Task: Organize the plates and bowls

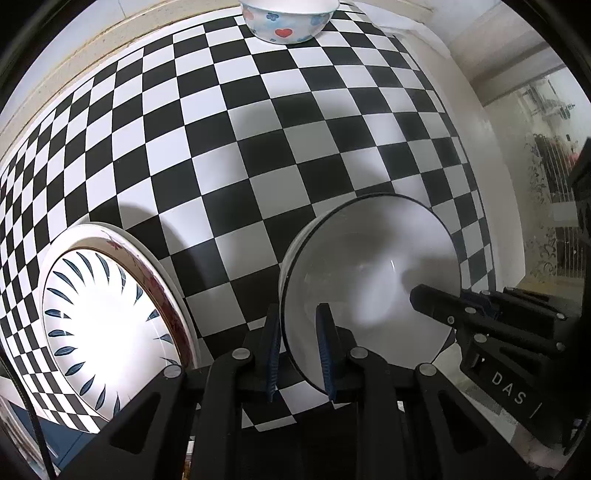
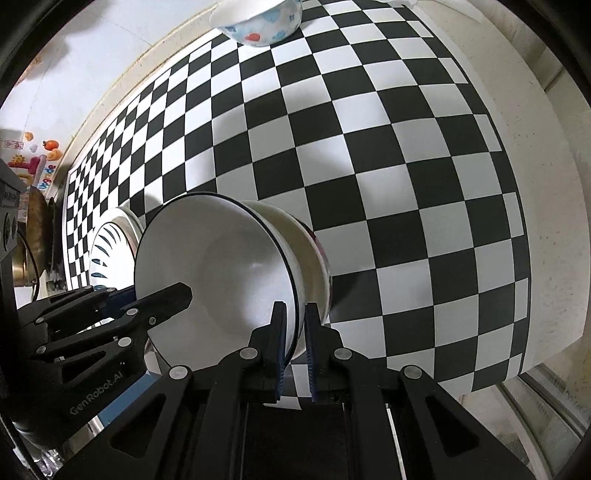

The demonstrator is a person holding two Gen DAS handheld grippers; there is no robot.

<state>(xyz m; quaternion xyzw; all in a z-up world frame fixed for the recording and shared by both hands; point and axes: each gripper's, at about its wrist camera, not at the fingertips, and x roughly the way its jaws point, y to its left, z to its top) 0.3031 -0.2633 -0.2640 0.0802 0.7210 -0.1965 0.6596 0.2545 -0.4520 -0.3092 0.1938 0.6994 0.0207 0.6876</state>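
Observation:
A white bowl [image 1: 369, 280] with a dark rim is held on both sides over the checkered tablecloth [image 1: 258, 147]. My left gripper [image 1: 299, 350] is shut on its left rim; my right gripper [image 1: 443, 306] reaches in from the right. In the right wrist view my right gripper [image 2: 295, 332] is shut on the white bowl's [image 2: 214, 269] right rim, and the left gripper [image 2: 162, 299] comes in from the left. Under it lies a second bowl [image 2: 314, 266] with a reddish outside; whether the two touch I cannot tell. A stack of plates [image 1: 110, 321] topped by a blue-leaf plate lies to the left.
A flowered bowl with a red heart [image 1: 288, 18] [image 2: 258, 22] stands at the far edge of the table. A metal pan [image 2: 37, 229] sits off the table's left side. The table's right edge [image 2: 535, 221] drops to a pale floor.

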